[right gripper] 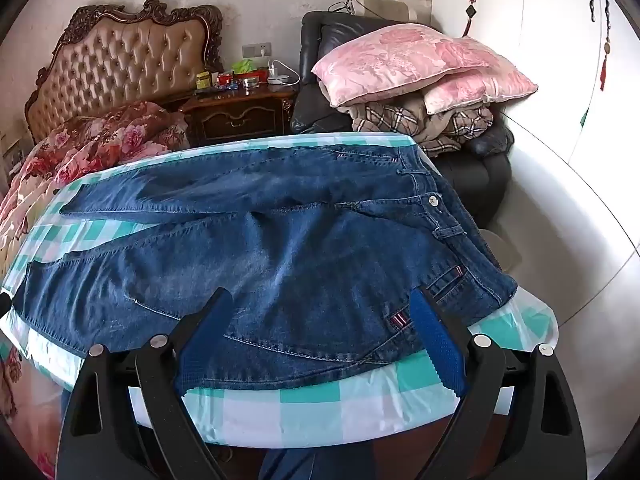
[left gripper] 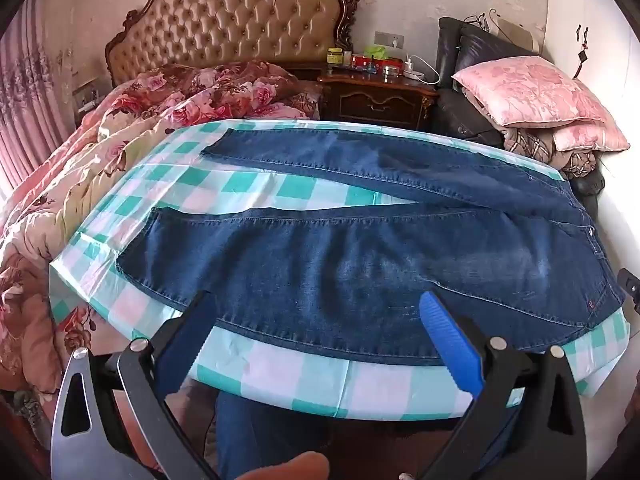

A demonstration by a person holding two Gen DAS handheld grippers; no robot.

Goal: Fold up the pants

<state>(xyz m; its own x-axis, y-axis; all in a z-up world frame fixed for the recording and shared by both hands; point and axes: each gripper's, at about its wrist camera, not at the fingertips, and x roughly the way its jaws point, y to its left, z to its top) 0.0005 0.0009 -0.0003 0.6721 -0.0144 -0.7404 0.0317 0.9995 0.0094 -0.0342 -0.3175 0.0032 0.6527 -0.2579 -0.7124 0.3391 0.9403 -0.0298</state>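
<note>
A pair of dark blue jeans [left gripper: 360, 248] lies flat and spread on a table with a teal and white checked cloth [left gripper: 280, 380]. The legs point left and are apart, the waist is at the right. My left gripper [left gripper: 316, 304] is open and empty, just above the near leg at the table's front edge. In the right wrist view the jeans [right gripper: 280, 248] show the waistband button and pocket at the right. My right gripper [right gripper: 324, 300] is open and empty, over the hip part near the front edge of the checked cloth [right gripper: 320, 400].
A bed with a floral quilt [left gripper: 80, 168] and tufted headboard stands to the left and behind. A dark wooden nightstand [left gripper: 376, 100] with small items is behind the table. A black chair piled with pink pillows [right gripper: 420, 64] is at the back right, next to white wardrobes.
</note>
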